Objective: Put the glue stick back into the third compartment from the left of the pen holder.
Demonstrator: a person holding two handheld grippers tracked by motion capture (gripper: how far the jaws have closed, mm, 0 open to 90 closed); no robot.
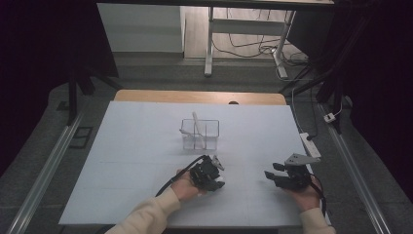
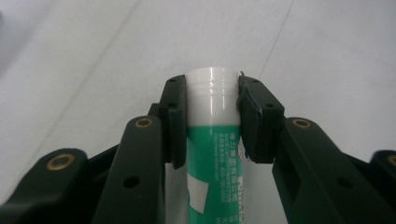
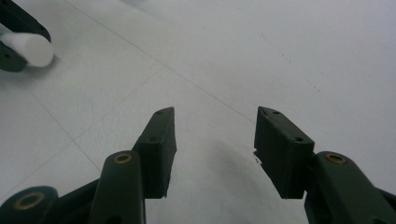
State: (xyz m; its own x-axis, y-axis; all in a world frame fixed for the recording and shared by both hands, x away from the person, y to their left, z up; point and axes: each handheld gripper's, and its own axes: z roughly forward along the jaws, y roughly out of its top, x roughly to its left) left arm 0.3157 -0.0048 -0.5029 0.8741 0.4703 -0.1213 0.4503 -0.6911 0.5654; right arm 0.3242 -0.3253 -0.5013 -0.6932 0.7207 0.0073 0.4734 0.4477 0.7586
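A: L gripper (image 2: 212,116), status?

B: Jaws closed onto a green/white tube (image 2: 212,154), pads pressed against both sides just below its white cap (image 2: 212,81). Cap end points away from the cam, out past the pads.

A: Where's that on the table?

B: High view: L gripper (image 1: 208,176) sits low over the white table cover (image 1: 122,161), near edge, a bit left of centre. White end of the tube (image 1: 217,185) pokes out at its lower right, on or just above the cover, can't tell which.

A: R gripper?

B: R gripper (image 3: 215,154) jaws apart, nothing btwn them, bare cover below. High view puts the R gripper (image 1: 272,174) near the front right, well apart from the L one, jaws pointing left.

A: Seen from R cam?

B: Yes, top left corner: the white cap (image 3: 30,49) held btwn L gripper's dark pads.

A: Other items?

B: Clear divided box (image 1: 200,133) mid-table, beyond L gripper, w/ a pale stick-like item (image 1: 197,127) leaning inside. What it is: can't tell.
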